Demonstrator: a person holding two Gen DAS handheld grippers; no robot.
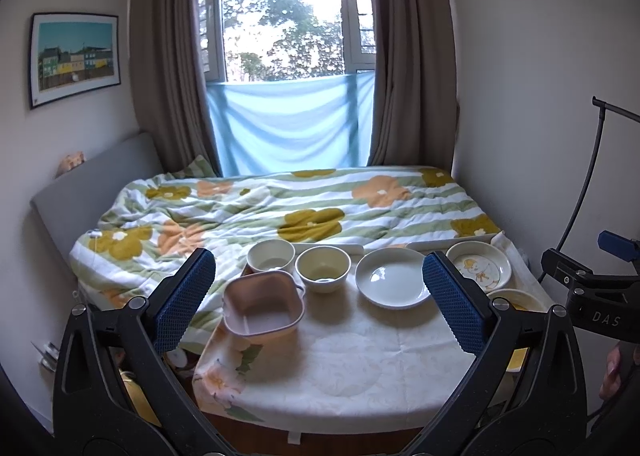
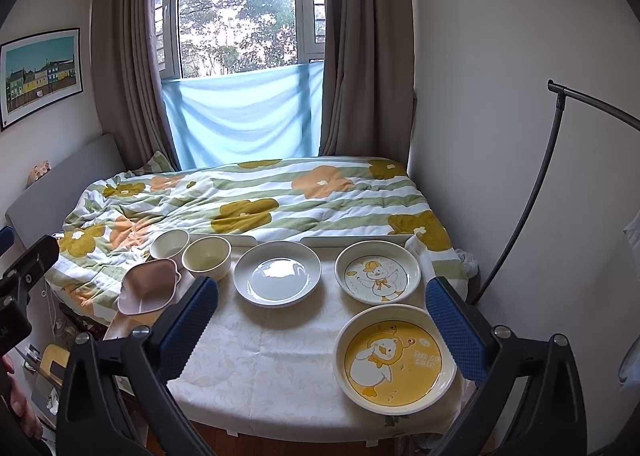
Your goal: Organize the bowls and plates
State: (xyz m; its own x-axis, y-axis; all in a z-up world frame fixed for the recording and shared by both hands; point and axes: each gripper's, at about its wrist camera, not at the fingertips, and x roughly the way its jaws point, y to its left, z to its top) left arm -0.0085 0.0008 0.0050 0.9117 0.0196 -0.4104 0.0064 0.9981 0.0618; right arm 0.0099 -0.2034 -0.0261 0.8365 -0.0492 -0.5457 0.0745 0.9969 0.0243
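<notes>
On the cloth-covered table [image 1: 340,368] stand a pink square bowl [image 1: 264,306], a white bowl [image 1: 271,255], a cream bowl [image 1: 323,268], a plain white plate [image 1: 392,282] and a white duck plate [image 1: 480,266]. A yellow duck plate [image 2: 394,358] sits at the front right, next to the white duck plate [image 2: 378,276] and the plain plate [image 2: 277,276]. My left gripper [image 1: 318,280] is open and empty above the near left side. My right gripper [image 2: 322,308] is open and empty above the near right side, with the yellow plate between its fingers.
A bed with a flowered quilt [image 1: 280,208] lies right behind the table. A black lamp stand [image 2: 532,192] curves along the right wall. A window with brown curtains [image 1: 288,16] is at the back. Clutter lies on the floor left of the table [image 2: 44,368].
</notes>
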